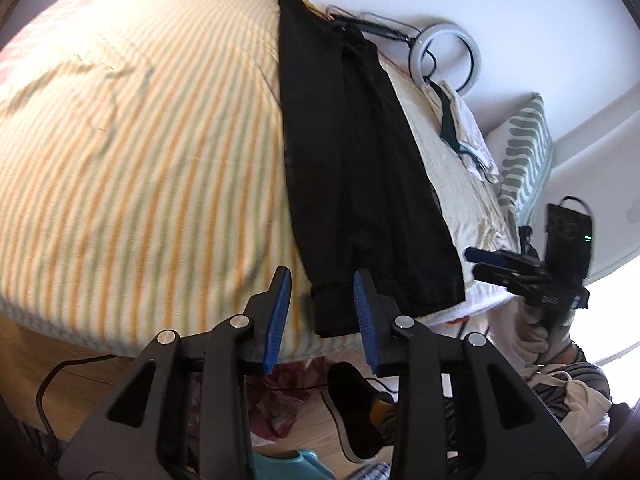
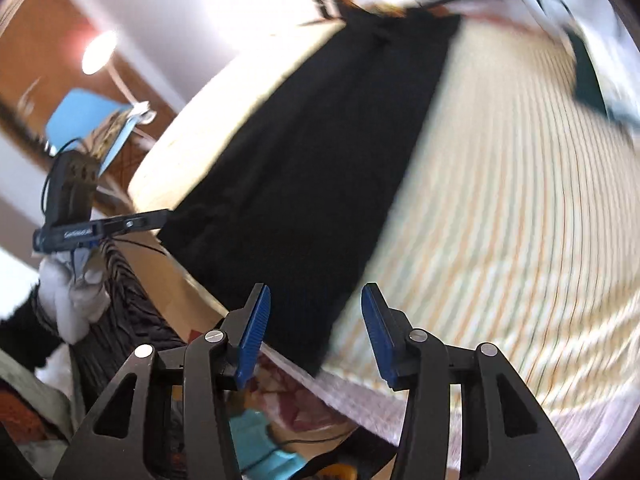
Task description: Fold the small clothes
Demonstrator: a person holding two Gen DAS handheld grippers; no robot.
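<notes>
Black trousers lie lengthwise on the bed, on the striped sheet, folded narrow with one leg over the other. The cuff end hangs just over the near bed edge.

My left hand-held gripper is open, jaws spread, nothing between the blue pads. It sits at the near edge with the cuff between the two fingers, but I can't tell if either pad touches the cloth.

My right hand-held gripper is also open and empty. It hovers over the near corner of the same trousers; the view is motion-blurred, so contact is unclear.

In the left view the right hand-held gripper shows off the right side of the bed, apart from the trousers. In the right view the left one shows at the left, its tip near the trousers' edge.

A white and green garment lies further up the bed, apart from the trousers. A ring light stands beyond it.
</notes>
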